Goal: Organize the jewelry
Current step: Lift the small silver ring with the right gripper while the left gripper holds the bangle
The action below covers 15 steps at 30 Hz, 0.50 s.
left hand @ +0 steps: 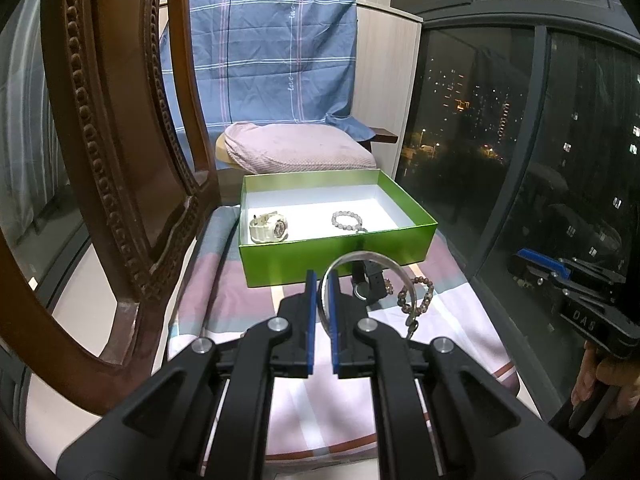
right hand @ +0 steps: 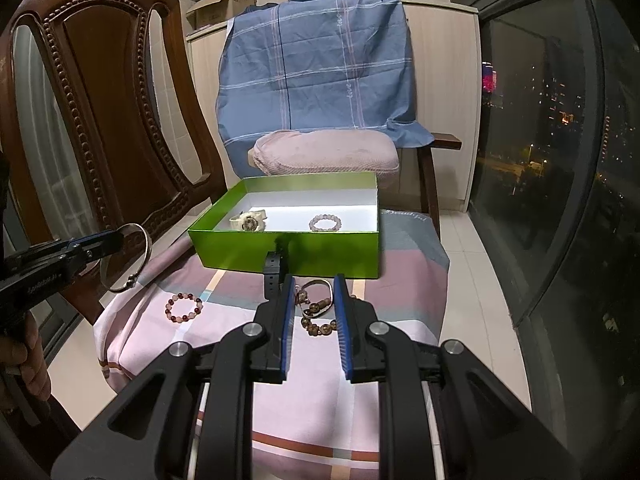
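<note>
My left gripper (left hand: 322, 276) is shut on a thin silver bangle (left hand: 362, 254), held upright in the air just in front of the green box (left hand: 336, 256). From the right wrist view the same bangle (right hand: 148, 248) hangs at the left in the left gripper (right hand: 118, 240). Inside the box lie a white watch (left hand: 268, 228) and a pale bead bracelet (left hand: 347, 222). My right gripper (right hand: 314, 280) is open, hovering over a brown bead bracelet (right hand: 320, 320) with nothing between its pads. A black watch (right hand: 276, 268) and a red-and-pink bead bracelet (right hand: 184, 309) lie on the checked cloth (right hand: 248, 392).
A carved wooden chair (right hand: 100, 120) stands close on the left. Behind the box is a second chair with a pink cushion (right hand: 326, 156) and a draped blue cloth (right hand: 316, 68). A dark window (right hand: 540, 140) runs along the right. A hand (right hand: 32, 356) grips the left handle.
</note>
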Motion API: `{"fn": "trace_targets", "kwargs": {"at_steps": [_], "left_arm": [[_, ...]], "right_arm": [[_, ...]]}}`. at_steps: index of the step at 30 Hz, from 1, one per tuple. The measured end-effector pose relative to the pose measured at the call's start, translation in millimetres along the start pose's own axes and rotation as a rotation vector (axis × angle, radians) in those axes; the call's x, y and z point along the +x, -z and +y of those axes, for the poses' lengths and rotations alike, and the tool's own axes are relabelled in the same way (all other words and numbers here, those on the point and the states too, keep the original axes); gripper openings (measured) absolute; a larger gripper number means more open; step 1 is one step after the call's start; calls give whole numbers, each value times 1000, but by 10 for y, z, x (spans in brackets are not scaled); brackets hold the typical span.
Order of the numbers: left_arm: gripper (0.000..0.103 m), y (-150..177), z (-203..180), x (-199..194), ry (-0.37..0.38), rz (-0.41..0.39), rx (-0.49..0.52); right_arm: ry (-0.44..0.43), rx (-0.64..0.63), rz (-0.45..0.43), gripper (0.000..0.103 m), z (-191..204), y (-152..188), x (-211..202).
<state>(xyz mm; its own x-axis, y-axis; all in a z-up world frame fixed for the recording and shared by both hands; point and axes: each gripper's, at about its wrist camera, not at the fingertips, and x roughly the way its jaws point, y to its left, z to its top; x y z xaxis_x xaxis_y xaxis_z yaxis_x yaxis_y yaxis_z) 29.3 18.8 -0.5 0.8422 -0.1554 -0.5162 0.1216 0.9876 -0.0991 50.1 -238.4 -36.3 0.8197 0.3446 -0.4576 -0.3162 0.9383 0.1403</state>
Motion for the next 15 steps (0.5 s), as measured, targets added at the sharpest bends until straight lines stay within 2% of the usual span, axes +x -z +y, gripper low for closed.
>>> {"fn": "trace_targets", "kwargs": {"at_steps": [4,8,11,15], "left_arm": [[6,-16,42,55,-2,3,-17],[6,-49,65,125,-7,6,-24],[6,-71,103,162,-6,12,-44],[6,-93,164,209,-9,21,-64]], "right_arm": [[-15,10,21,19,1,-68,153],[-5,-4,12,19,-9,-430,484],[29,-7,17,19,-69,-810,926],[73,19,49,20,-161,-1158,1513]]}}
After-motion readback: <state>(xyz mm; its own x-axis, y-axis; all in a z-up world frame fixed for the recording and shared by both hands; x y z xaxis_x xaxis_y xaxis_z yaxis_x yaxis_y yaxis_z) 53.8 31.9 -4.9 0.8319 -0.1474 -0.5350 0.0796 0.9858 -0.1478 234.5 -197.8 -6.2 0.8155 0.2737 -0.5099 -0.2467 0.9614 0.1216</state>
